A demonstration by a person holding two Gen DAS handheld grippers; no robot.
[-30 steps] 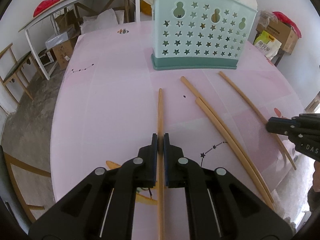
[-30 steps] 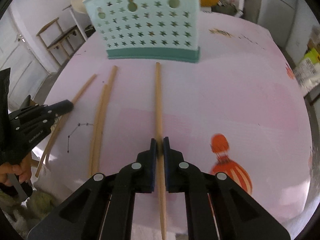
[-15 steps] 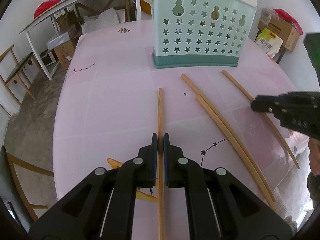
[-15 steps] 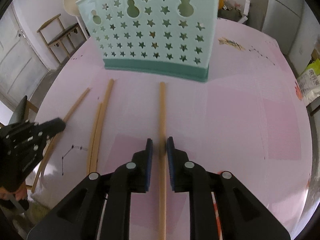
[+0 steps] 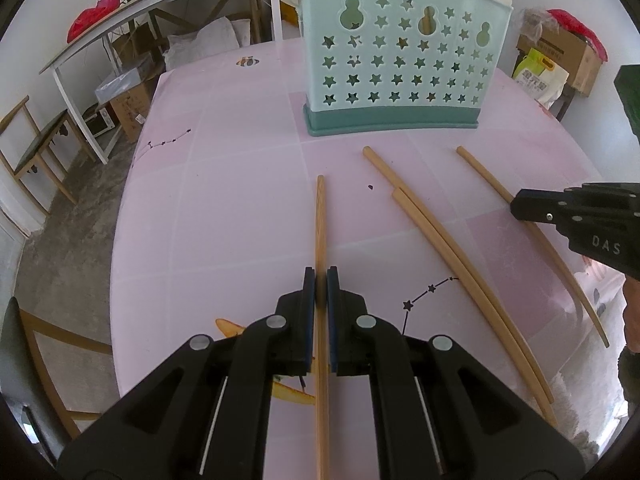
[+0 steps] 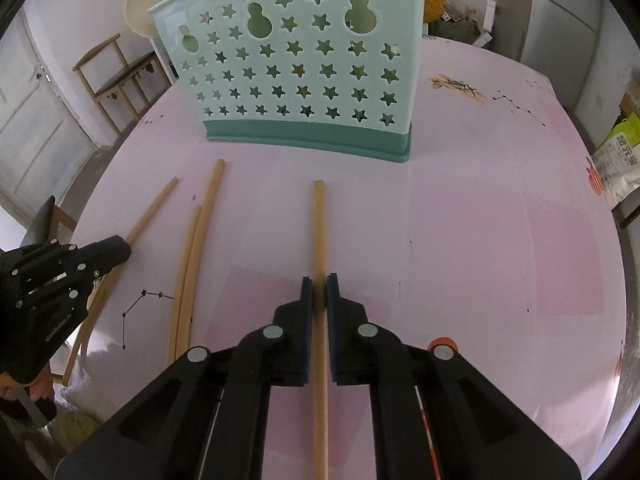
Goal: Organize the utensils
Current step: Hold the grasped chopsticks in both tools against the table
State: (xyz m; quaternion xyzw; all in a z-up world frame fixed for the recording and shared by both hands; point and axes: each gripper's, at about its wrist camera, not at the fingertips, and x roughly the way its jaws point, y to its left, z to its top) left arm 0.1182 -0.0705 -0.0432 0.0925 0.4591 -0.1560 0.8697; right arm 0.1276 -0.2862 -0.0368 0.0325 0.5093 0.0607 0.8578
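Left gripper [image 5: 320, 278]: jaws drawn narrow, pads pressing both sides of the leftmost chopstick [image 5: 320, 220], which runs straight up between the fingers toward the holder.
Right gripper [image 6: 319, 284]: jaws closing on the rightmost chopstick [image 6: 319, 224]; the stick sits between the pads, which touch its sides.
Middle pair of chopsticks [image 5: 440, 240]: lying side by side on the pink table [image 5: 240, 200], between the two gripped sticks and apart from both.
Holder [image 5: 396, 68]: mint, star-punched, upright on the table just past the far tips of all four sticks.
Change, right: half a second ago its pads stood a little apart from the stick; now they are against it. The holder looks nearer and larger than a second ago.
Change, left: same grip on the same stick as a second ago; the right gripper's tip now shows higher along the rightmost stick.
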